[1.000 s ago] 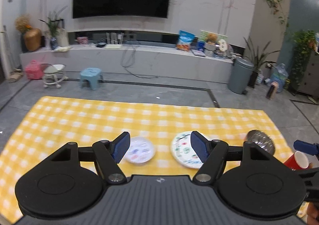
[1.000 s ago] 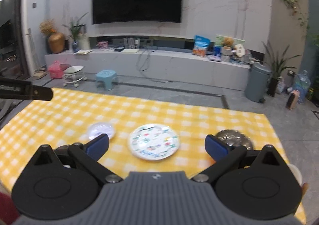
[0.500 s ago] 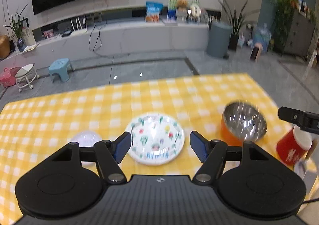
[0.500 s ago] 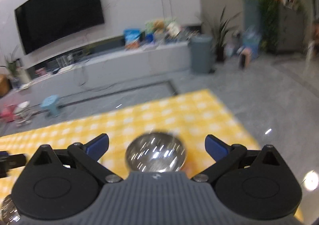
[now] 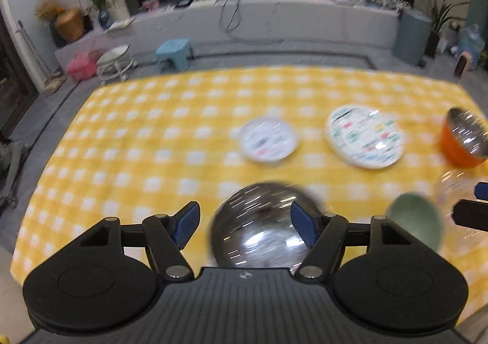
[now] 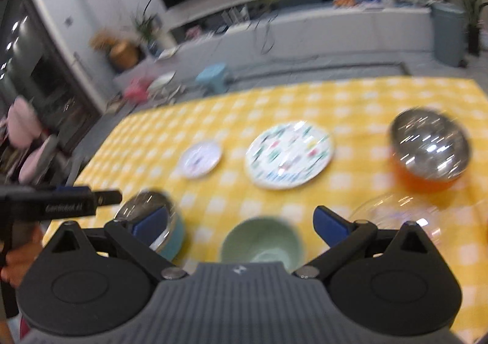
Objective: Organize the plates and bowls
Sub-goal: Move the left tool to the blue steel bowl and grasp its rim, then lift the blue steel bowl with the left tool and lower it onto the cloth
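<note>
On the yellow checked tablecloth lie a small plate and a large patterned plate. An orange bowl with a steel inside stands at the right. My left gripper is open above a steel bowl at the near edge, and the blur hides any contact. My right gripper hangs over a pale green bowl. Its jaws are closing and stand wide of the bowl's rim. The steel bowl has a blue outside and sits behind my right gripper's left finger.
A clear glass bowl stands just right of the green bowl. The left gripper and the hand holding it show at the left of the right wrist view. Beyond the table are a blue stool and a long low TV bench.
Both views have tipped down toward the near table edge. The steel bowl has come under my left gripper and the green bowl under my right, which half a second ago faced the orange bowl.
</note>
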